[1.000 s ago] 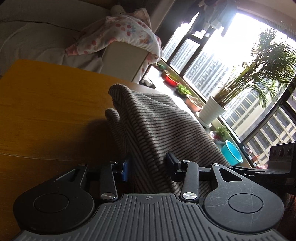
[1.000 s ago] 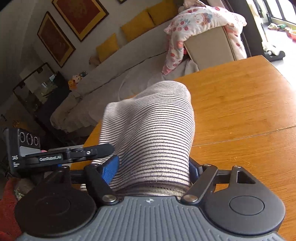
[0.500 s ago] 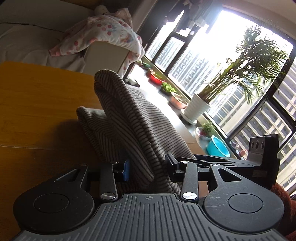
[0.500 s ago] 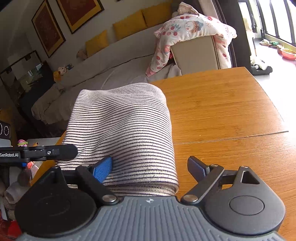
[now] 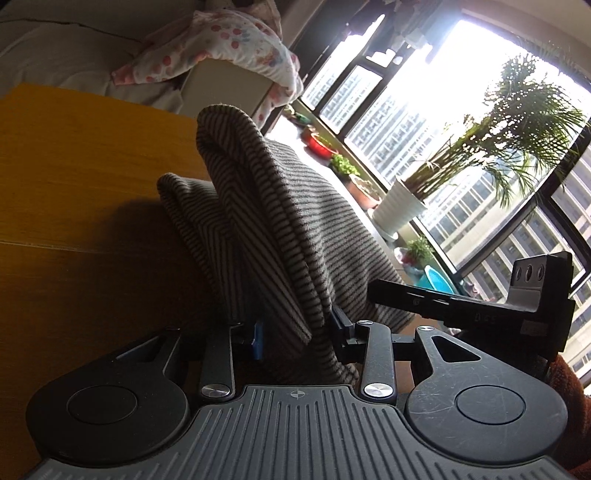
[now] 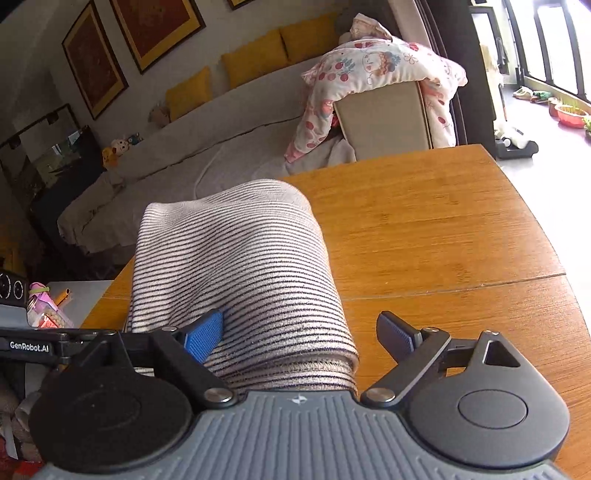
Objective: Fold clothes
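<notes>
Striped garment (image 6: 240,280) folded on wooden table (image 6: 443,229), left hand-held gripper (image 5: 297,332) clamped on raised fold of striped garment (image 5: 258,221), right hand-held gripper (image 6: 299,332) spread apart, blue pad resting on cloth, other finger clear beside it.

One striped garment (image 6: 236,266), folded, on one wooden bench (image 6: 424,221). Two tongs, left (image 5: 297,334) and right (image 6: 301,332). Four yellow cushions (image 6: 255,66) along one sofa (image 6: 207,147). Three framed pictures (image 6: 155,29). One floral quilt (image 6: 376,74).
</notes>
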`<state>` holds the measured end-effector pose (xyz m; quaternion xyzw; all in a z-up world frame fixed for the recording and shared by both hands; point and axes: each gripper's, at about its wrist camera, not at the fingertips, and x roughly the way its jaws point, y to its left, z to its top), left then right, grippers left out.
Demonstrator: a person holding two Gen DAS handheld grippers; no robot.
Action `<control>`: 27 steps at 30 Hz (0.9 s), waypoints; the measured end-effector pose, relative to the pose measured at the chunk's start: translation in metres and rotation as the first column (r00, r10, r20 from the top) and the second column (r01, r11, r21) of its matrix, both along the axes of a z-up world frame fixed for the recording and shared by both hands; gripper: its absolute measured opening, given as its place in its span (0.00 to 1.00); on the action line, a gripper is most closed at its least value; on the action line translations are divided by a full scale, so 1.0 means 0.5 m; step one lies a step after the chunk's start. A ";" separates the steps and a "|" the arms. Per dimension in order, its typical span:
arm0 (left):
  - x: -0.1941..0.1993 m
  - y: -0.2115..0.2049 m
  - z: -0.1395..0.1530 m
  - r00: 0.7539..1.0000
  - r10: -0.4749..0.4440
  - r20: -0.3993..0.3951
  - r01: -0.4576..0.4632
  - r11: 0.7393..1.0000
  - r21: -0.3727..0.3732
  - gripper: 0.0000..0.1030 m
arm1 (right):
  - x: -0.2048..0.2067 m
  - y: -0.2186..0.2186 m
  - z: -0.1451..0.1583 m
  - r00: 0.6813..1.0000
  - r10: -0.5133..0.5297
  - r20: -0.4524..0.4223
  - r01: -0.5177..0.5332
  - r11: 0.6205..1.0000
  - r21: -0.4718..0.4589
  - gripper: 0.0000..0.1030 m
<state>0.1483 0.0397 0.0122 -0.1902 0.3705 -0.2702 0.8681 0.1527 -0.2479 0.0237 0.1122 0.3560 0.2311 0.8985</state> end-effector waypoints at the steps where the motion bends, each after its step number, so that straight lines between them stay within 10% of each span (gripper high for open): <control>1: 0.003 0.009 0.003 1.000 0.014 0.001 -0.014 1.000 0.014 0.39 | -0.006 0.014 -0.002 0.999 0.037 -0.011 -0.037 0.999 -0.004 0.77; 6: -0.005 0.063 0.059 0.996 0.067 0.066 -0.073 0.993 0.098 0.43 | -0.055 0.101 0.008 0.979 0.192 0.066 -0.176 0.964 -0.201 0.77; 13: 0.031 0.007 0.183 0.963 -0.039 0.267 0.041 0.999 -0.004 0.55 | -0.049 0.105 0.023 0.977 0.207 0.059 -0.192 0.962 -0.193 0.79; 18: 0.182 -0.047 0.082 0.993 -0.059 0.101 0.051 0.996 0.079 0.44 | -0.059 0.091 0.055 0.974 0.202 0.100 -0.174 0.956 -0.237 0.79; 27: 0.207 0.008 0.021 0.997 -0.061 0.053 0.063 0.998 -0.025 0.40 | 0.172 -0.027 0.054 0.999 -0.019 -0.048 0.028 0.982 0.184 0.84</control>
